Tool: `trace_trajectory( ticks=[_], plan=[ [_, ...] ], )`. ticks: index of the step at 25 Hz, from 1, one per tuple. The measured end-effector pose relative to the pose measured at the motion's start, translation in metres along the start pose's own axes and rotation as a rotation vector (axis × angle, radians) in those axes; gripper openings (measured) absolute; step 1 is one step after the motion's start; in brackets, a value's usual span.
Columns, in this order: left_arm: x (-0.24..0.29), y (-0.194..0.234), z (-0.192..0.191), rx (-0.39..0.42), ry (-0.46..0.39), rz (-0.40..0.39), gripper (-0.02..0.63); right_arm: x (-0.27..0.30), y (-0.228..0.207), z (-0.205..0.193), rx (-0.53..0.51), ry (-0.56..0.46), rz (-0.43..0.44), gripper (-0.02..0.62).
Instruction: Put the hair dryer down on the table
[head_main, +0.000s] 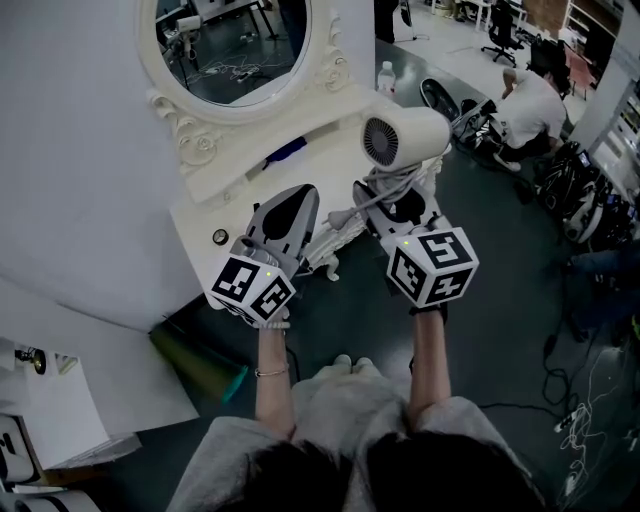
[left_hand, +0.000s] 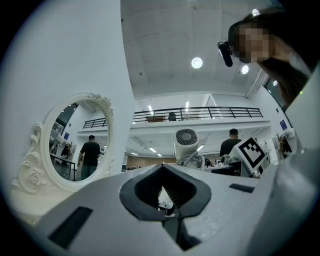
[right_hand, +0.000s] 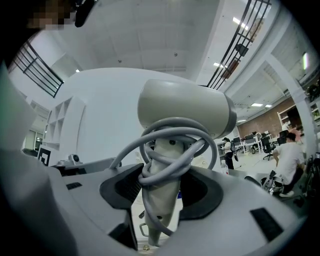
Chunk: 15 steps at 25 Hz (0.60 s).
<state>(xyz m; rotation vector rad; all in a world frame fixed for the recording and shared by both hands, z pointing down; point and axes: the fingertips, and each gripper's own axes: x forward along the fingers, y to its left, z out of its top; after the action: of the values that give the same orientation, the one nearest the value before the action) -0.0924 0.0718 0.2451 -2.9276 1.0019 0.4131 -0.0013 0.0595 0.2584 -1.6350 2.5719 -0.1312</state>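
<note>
A: Background first, quick.
B: Open workshop with a dark floor. A white table (head_main: 205, 218) stands against a white wall, with an oval mirror (head_main: 232, 40) in a carved frame on it. A person (head_main: 527, 106) crouches far right.
A: The hair dryer?
B: The hair dryer (head_main: 405, 137) is cream-white, with a short fat barrel and a round grille at its back end. Its grey cord (head_main: 384, 190) is looped round the handle.
A: Where is it?
B: In the air at the table's right end, near the front corner, not touching the top.
A: Which claw has it?
B: The right gripper (head_main: 398, 203). Its jaws stand fairly wide, clamped on the handle through the cord loops.
A: And the other one?
B: The left gripper (head_main: 291, 213) has its jaws drawn together with nothing between them. It sits just left of the right one, over the table's front edge.
A: Which way does the dryer point?
B: The barrel lies roughly level, its long axis running left to right. The grille faces the left gripper and the nozzle end points right and away. The handle points down into the jaws.
A: Edges, free room?
B: The top is mostly bare left of the dryer, with one small round thing (head_main: 220, 237) near the front edge. The front edge is carved and wavy. Past the right end there is only floor, with loose cables (head_main: 585, 420) farther right.
</note>
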Motion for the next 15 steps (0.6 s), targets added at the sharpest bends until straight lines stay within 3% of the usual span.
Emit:
trace_trajectory(
  ticks=[15],
  plan=[
    [-0.014,0.009,-0.031,-0.032,0.057,0.109,0.005,0.006,-0.01,-0.028,0.0,0.086,0.039,0.215]
  ],
)
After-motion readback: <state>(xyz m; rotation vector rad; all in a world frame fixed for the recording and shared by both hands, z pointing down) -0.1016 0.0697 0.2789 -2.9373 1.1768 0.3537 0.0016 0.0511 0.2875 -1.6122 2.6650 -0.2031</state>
